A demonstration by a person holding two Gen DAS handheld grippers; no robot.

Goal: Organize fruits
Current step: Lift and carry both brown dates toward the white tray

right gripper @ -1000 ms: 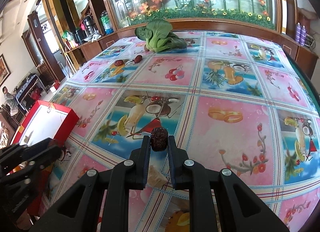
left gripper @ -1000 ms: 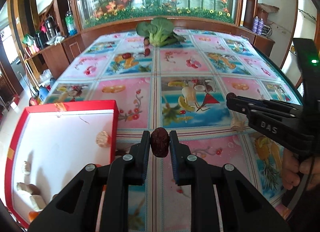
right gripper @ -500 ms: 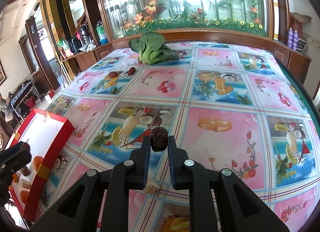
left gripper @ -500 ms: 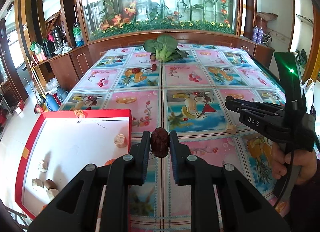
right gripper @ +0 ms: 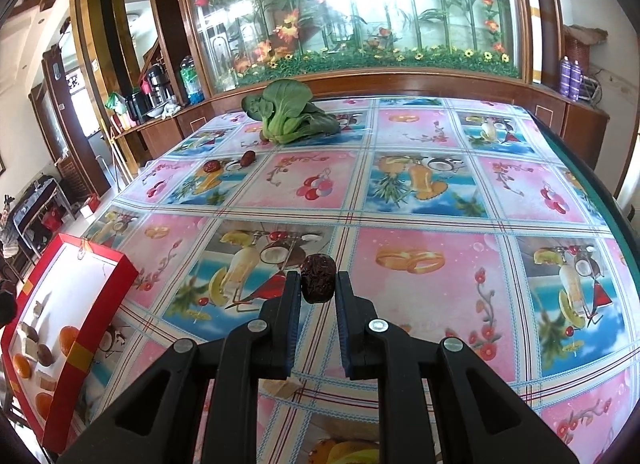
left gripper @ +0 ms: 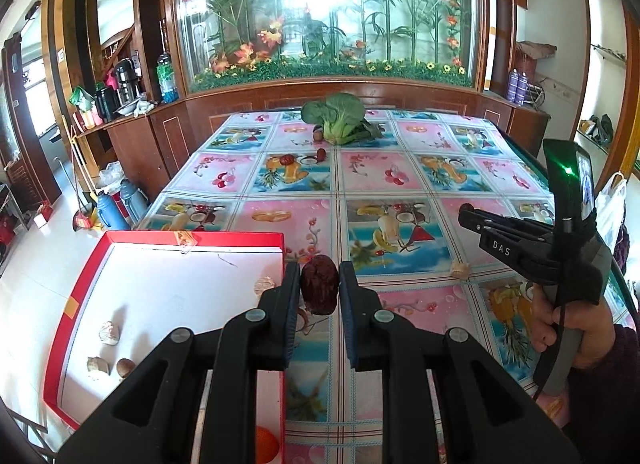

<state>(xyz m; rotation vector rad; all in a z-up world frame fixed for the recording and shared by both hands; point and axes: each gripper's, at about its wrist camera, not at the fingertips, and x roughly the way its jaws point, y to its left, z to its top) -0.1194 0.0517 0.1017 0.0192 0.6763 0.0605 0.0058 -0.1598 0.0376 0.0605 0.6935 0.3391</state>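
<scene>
My left gripper [left gripper: 319, 284] is shut on a dark red date [left gripper: 319, 283], held above the table beside the right rim of the red box [left gripper: 192, 239]. My right gripper [right gripper: 317, 283] is shut on another dark red date [right gripper: 317, 278], raised over the table's middle; it also shows in the left wrist view [left gripper: 504, 240]. The box has a white floor holding nuts [left gripper: 109, 333] and oranges [right gripper: 68, 337]. Two more dates [right gripper: 248, 158] lie far back near the greens.
A bok choy [left gripper: 338, 118] lies at the table's far end. A pale nut piece [left gripper: 461, 270] lies on the patterned tablecloth [right gripper: 420, 200] under the right gripper. Wooden cabinets and a glass flower display stand behind. The table's edge runs along the right.
Both grippers have risen and pulled back with their dates, so more of the table and box shows. The left gripper now sits closer to the box's right rim.
</scene>
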